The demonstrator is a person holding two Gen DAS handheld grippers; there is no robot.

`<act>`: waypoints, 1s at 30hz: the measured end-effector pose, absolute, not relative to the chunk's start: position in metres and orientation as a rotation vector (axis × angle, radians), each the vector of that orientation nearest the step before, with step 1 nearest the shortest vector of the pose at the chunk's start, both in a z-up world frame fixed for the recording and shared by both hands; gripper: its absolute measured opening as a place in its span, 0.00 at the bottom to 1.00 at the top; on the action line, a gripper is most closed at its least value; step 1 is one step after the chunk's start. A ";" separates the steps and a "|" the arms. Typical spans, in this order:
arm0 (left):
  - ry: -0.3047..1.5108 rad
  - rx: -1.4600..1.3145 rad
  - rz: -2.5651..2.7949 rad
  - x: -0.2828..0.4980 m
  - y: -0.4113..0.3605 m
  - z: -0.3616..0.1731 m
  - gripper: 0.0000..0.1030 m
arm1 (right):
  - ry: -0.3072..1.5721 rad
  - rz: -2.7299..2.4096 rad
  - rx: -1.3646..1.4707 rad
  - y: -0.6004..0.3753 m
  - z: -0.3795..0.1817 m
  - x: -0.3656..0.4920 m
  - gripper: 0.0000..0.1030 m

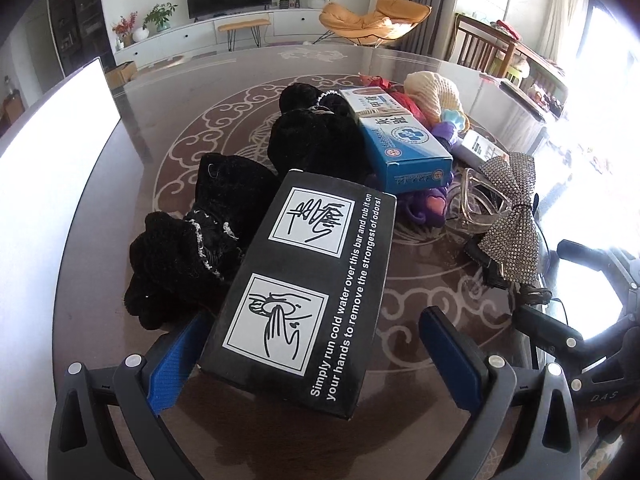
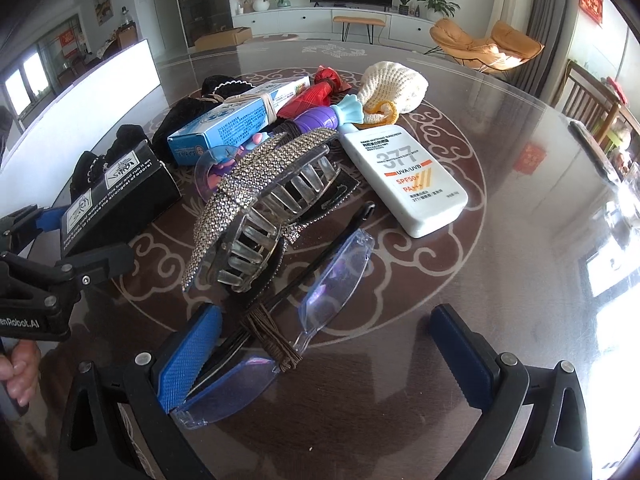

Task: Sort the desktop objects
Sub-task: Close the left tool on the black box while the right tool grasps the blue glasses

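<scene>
We see left hand-held gripper (image 1: pixel 312 354) spread wide, black box (image 1: pixel 304 292) between fingers; right hand-held gripper (image 2: pixel 320 354) spread wide, glasses (image 2: pixel 280 320) by its left finger.

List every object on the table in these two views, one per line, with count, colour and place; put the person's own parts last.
black box: 1, black with white print, between the left gripper's fingers
plush toys: 2, black, behind the box
carton: 1, blue, mid-pile
sunscreen bottle: 1, white, right of pile
hair claw: 1, rhinestone with clear teeth, centre
glasses: 1, clear, nearest the right gripper
knitted pouch: 1, cream, far side
table: 1, brown, patterned
left gripper: 1, open
right gripper: 1, open
hand: 1, lower left edge
</scene>
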State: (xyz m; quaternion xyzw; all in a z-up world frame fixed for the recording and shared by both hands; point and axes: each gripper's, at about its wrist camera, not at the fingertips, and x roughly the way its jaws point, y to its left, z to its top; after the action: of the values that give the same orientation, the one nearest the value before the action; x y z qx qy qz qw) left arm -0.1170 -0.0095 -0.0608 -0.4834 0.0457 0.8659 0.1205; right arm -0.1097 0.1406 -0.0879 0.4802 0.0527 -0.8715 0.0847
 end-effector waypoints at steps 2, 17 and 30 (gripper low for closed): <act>0.188 -1.384 2.500 -0.105 -0.005 -0.062 1.00 | 0.178 -2.580 1.404 0.146 -0.088 -0.100 1.00; 0.150 -1.493 2.521 -0.120 -0.007 -0.048 0.62 | 0.271 -2.413 1.508 0.119 -0.085 -0.085 0.86; -0.190 -1.310 2.517 -0.027 -0.082 0.015 0.56 | -0.077 -2.347 1.416 0.148 -0.026 -0.043 0.31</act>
State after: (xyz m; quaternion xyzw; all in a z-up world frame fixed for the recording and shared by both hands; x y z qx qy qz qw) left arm -0.0267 -0.0823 0.0153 -0.4557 -0.0661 0.8752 0.1482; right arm -0.0435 0.1483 -0.0260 0.5062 -0.0276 -0.8388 0.1983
